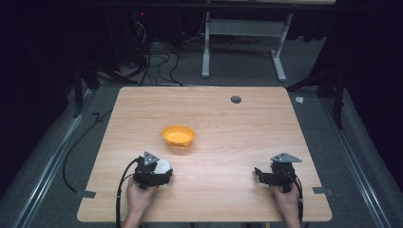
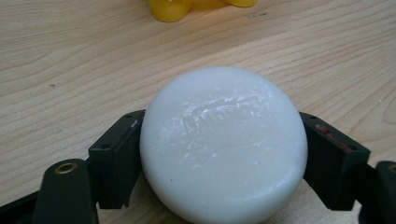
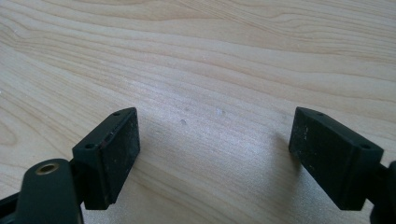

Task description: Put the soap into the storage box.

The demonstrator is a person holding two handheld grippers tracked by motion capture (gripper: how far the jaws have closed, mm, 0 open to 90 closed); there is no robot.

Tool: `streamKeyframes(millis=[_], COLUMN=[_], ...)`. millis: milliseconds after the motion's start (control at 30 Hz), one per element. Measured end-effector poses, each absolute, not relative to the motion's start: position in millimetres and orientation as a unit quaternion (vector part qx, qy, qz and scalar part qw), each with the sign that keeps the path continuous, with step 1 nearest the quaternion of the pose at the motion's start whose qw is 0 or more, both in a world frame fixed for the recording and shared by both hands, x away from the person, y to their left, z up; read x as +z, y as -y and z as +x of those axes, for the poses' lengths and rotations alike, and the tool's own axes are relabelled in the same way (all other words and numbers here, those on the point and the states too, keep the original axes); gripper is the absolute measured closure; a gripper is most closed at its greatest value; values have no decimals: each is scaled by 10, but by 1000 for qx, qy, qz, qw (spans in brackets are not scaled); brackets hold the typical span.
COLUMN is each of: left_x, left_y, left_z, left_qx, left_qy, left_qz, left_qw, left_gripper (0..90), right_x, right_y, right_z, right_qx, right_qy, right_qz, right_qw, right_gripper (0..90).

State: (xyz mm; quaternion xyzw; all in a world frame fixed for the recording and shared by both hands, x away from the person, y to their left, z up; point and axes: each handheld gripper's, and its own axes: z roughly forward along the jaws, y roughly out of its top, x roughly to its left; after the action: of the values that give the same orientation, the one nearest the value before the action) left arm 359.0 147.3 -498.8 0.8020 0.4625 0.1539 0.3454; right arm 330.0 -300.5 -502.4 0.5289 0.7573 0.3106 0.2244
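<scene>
**Left claw grips a white round object; right claw waits empty**

The left claw (image 2: pixel 219 154) is closed on a smooth white rounded object (image 2: pixel 223 144), something like a bar of soap or an upturned dish; which it is cannot be told. One black jaw presses each side of it. In the high view, this claw (image 1: pixel 159 170) sits near the front left of the wooden table (image 1: pixel 237 123), with a hand (image 1: pixel 139 197) behind it.

An orange bowl (image 1: pixel 178 136) stands just beyond and slightly right of the left claw, toward the table's middle. It is clearly nearer the left hand than the right. The round object has no obvious long axis.

The right claw (image 3: pixel 212 158) has its jaws spread wide over bare wood, holding nothing. The high view places it (image 1: pixel 266 175) at the front right, well apart from the bowl.

The left gripper view shows the object's glossy, scuffed top and only the bowl's yellow-orange base; the high view shows the bowl's open mouth.
</scene>
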Motion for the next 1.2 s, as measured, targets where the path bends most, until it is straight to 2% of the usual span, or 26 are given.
streamKeyframes(millis=[667, 1200], left_x=[-4978, -4684], left_y=[-1440, -1341], left_z=[3573, 3481], left_qx=[176, 209], left_qy=[-446, -407], left_qz=[811, 820], left_qw=[335, 344], left_gripper=[238, 238], right_x=[-5024, -5024], right_y=[3007, 3008], right_z=[3301, 3301], right_qx=[311, 311], right_qy=[-757, -758], right_qz=[528, 528], right_qw=[224, 225], right_gripper=[173, 173])
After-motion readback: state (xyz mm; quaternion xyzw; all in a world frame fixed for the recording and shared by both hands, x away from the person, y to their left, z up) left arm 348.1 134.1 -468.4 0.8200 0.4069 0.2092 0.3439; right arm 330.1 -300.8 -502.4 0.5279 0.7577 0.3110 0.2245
